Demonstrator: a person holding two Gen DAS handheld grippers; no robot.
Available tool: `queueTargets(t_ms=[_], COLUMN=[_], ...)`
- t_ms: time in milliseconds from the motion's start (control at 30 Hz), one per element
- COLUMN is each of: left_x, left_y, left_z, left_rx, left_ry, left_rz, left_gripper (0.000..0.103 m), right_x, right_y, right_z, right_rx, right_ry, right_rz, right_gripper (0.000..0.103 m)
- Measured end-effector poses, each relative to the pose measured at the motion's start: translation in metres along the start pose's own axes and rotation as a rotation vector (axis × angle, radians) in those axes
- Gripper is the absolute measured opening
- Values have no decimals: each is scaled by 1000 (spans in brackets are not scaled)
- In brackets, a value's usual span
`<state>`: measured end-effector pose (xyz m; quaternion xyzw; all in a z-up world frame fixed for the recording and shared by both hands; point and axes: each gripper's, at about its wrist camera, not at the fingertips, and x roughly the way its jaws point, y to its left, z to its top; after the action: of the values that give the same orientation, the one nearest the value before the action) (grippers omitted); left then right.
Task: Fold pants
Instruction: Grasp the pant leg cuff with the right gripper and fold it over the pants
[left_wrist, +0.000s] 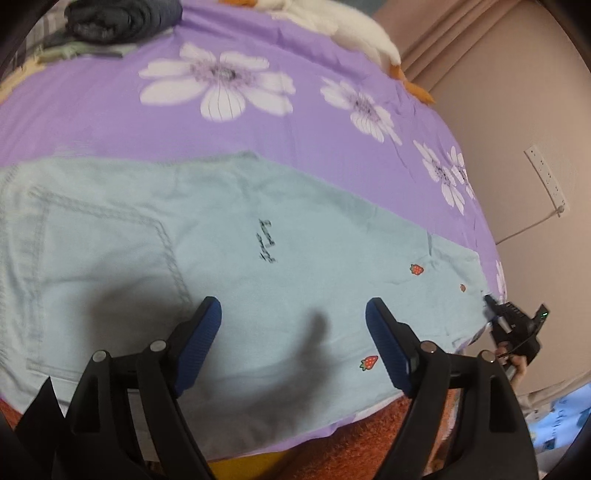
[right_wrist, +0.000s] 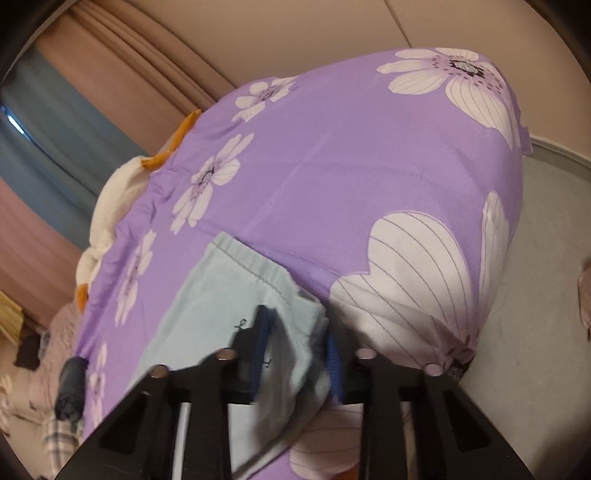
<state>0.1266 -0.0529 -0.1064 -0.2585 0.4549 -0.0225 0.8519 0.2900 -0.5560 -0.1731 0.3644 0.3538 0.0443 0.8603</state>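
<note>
nearest you, your left hand-held gripper (left_wrist: 293, 332) hangs released over the pants (left_wrist: 258, 258), its blue pads wide apart and touching nothing. the pale blue pants lie flat on the purple flowered bed (left_wrist: 110, 110), and everything here is placed from them: stitched back pocket (left_wrist: 103, 266) at their left end, black lettering mid-cloth, small strawberries toward their right end. at that right end, your right hand-held gripper (right_wrist: 297, 354) is clenched on the hem, a bunch of cloth pinched between its pads. beyond the pants, far across the bed, sit a dark bundle of clothes (left_wrist: 122, 18) to the left and a white plush goose (left_wrist: 332, 22) to the right. by my reading the fold is barely begun: the legs seem stacked already, the lengthwise folds are left, and the gripped hem looks ready to travel toward the pocket end.
</note>
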Motion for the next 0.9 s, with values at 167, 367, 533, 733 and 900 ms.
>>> queueTargets(t_ms=[167,367,533,733,900], left_x=[-20,-39,-52,-68,-73], left_y=[3,16,30,47,59], left_z=[3,3,0,-2,-7], left_rx=[23,-6,-39,-77,-90], left_ry=[-71,-112,-129,-156,-154], left_rz=[21,9,39,80,130], left_gripper=[86,88,88,88,88], right_x=[-32,-76,-99,-84,-59], right_y=[44,141,217,270,291], right_z=[4,-14,-58,-123,-178], right_rx=[-120,-371,-592,-727,-834], right_ry=[-108,-139,-126,31,161], right_rz=[39,210,353,490,493], right_gripper=[13,11,11,10,11])
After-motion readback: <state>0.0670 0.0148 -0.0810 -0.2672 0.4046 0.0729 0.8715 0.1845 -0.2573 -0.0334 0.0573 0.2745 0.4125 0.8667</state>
